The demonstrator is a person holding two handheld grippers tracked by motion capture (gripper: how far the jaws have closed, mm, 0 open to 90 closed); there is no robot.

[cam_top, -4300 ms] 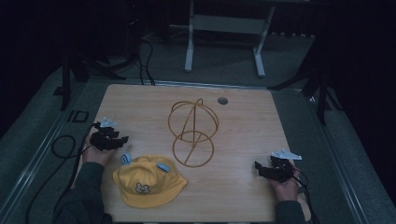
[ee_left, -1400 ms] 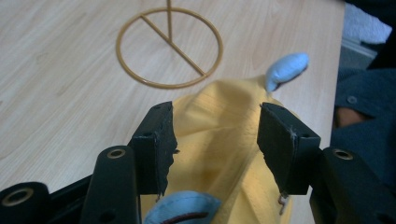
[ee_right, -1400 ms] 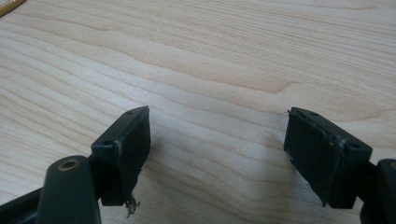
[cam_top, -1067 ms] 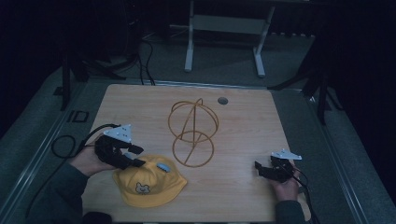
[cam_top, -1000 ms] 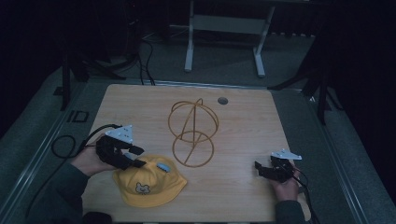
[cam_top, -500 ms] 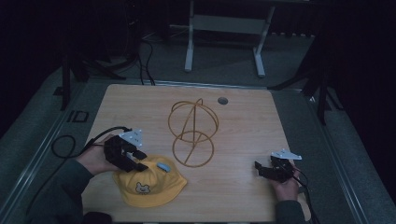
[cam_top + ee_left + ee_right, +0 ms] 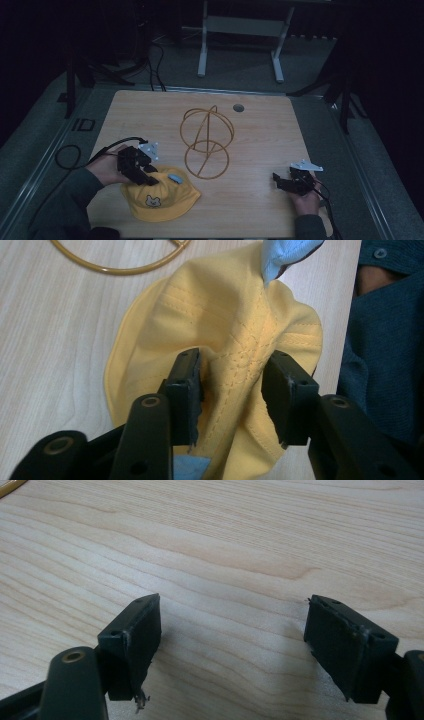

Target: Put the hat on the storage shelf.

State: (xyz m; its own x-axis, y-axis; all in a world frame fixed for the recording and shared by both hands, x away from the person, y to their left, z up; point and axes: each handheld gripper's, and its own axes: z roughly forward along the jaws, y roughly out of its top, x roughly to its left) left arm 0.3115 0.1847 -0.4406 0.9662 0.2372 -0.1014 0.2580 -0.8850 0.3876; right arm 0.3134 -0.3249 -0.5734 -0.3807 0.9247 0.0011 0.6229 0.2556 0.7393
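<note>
At the left, the left gripper [image 7: 232, 390] had come down on the yellow hat [image 7: 161, 196], which lay near the front edge of the surface [image 7: 260, 125]. Its jaws had just been closing, and a raised fold of the hat's crown stood bunched between them, the pads against the cloth on both sides, so the pinch looked nearly made. The hat was not yet lifted; carrying it off, probably to the wire stand [image 7: 206, 141] just behind it, was left. The hat's brim lay close to the person's sleeve [image 7: 385, 340]. Open wood stretched past the stand to the right, where the right gripper [image 7: 232, 645] rested low with its jaws wide apart and nothing between them, near the front right corner.
</note>
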